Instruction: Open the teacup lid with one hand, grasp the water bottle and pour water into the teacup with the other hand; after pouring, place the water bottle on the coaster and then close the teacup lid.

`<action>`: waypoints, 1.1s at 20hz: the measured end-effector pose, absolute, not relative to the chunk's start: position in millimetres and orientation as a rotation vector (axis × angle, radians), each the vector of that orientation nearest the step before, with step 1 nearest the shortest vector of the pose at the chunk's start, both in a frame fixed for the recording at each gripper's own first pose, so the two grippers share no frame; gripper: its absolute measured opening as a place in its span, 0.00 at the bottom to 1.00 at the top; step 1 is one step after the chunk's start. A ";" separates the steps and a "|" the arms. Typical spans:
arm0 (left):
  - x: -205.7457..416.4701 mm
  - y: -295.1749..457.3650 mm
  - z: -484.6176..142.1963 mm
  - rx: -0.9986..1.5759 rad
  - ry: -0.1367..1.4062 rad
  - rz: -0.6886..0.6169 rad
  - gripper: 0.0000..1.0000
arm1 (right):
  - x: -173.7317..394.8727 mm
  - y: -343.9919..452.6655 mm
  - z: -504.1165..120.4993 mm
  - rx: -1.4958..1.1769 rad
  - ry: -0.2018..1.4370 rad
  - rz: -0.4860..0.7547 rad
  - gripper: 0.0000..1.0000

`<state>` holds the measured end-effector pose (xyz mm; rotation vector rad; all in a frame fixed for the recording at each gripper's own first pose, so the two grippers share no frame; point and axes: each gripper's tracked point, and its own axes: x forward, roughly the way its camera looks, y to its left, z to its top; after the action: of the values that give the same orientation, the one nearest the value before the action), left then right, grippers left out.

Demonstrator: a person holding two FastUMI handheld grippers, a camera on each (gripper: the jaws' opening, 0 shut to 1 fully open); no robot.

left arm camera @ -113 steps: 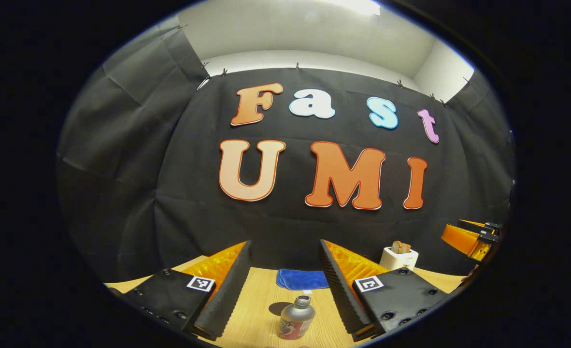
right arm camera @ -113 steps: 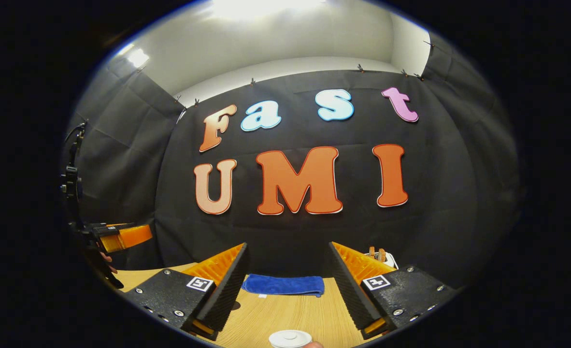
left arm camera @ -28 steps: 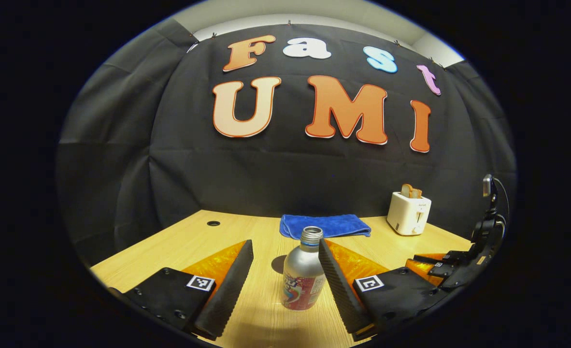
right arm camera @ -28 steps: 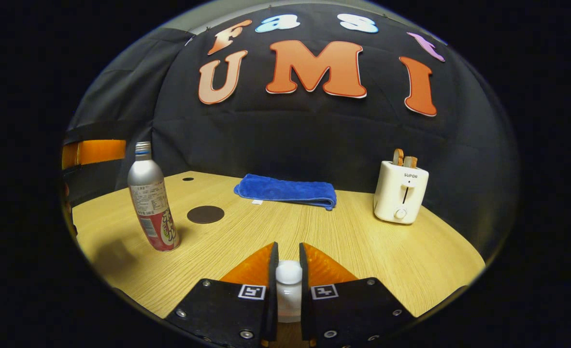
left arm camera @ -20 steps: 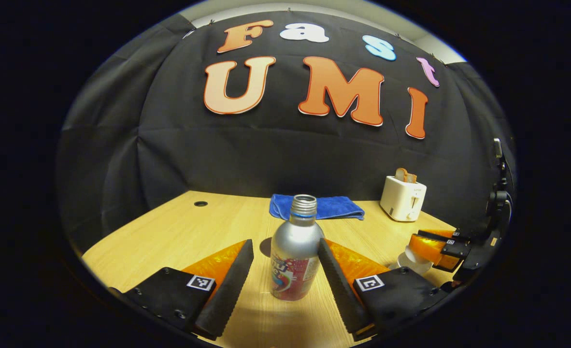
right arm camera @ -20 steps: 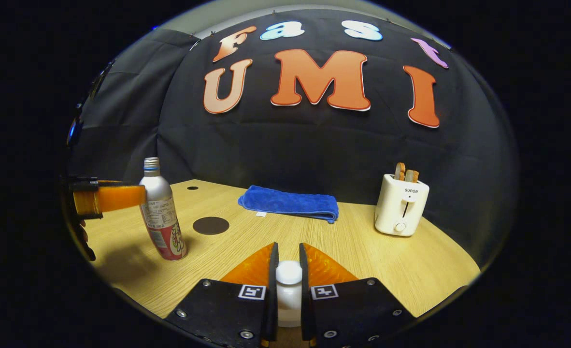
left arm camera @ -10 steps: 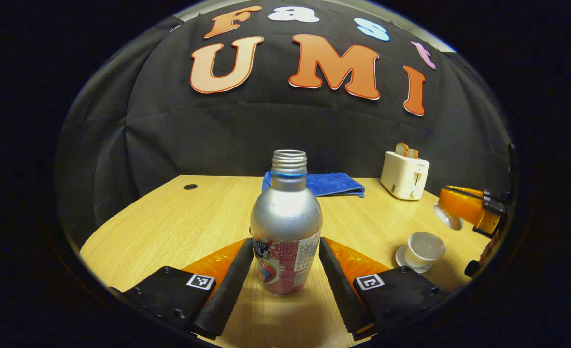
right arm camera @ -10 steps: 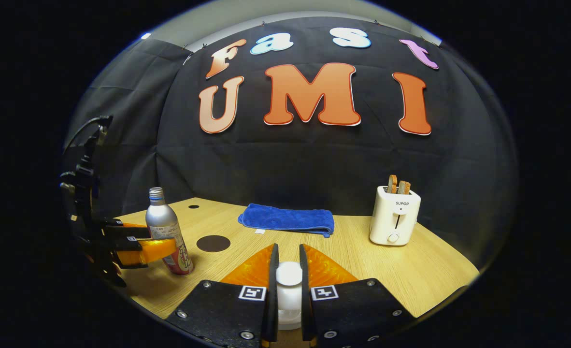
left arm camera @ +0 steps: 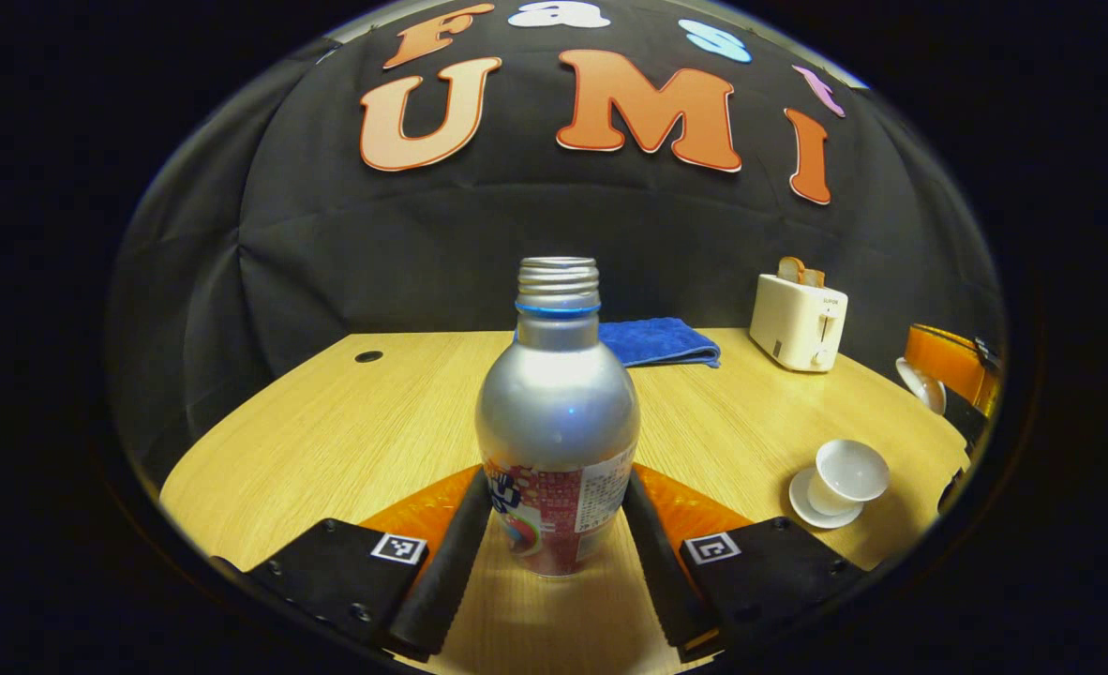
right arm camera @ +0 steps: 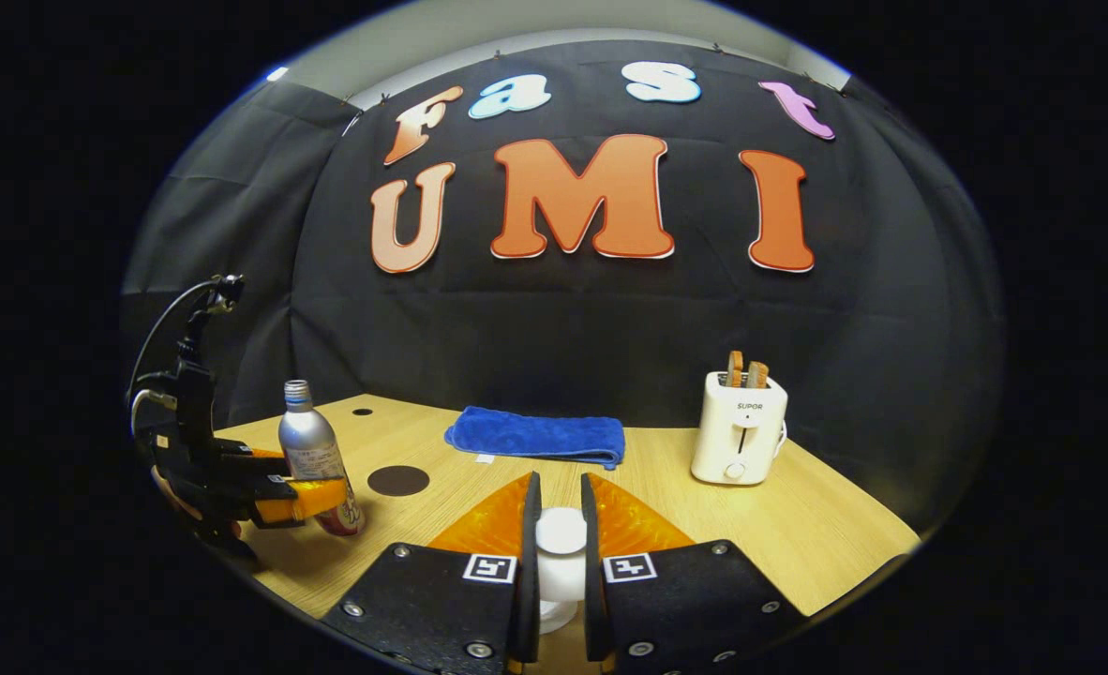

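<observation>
While my left gripper (left arm camera: 554, 525) clamps the water bottle (left arm camera: 557, 427), my right gripper (right arm camera: 555, 553) pinches the teacup lid (right arm camera: 560, 548).
Left fingers press both flanks of the bottle's lower body; it stands upright on the wooden table (left arm camera: 329, 450), open neck upward, long axis vertical. Right fingers, nearly together, grip the lid's knob. The uncovered teacup (left arm camera: 849, 473) sits on its saucer (left arm camera: 802, 487), right of the bottle.
</observation>
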<state>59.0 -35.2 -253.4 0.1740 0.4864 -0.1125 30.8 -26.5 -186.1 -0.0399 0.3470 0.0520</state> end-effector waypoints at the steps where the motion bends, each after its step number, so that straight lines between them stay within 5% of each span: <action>1: 59.4 -34.9 -251.7 0.206 0.480 -0.112 0.85 | 30.4 -29.3 -183.5 -0.035 0.341 0.047 0.19; 22: 65.4 -78.4 -245.7 0.997 0.337 -0.256 0.83 | 1.0 -67.0 -152.7 -0.040 0.298 -0.012 0.19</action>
<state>65.4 -78.4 -245.7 0.9968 0.3367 -0.2558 1.0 -67.0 -152.7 -0.0400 0.2981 -0.0115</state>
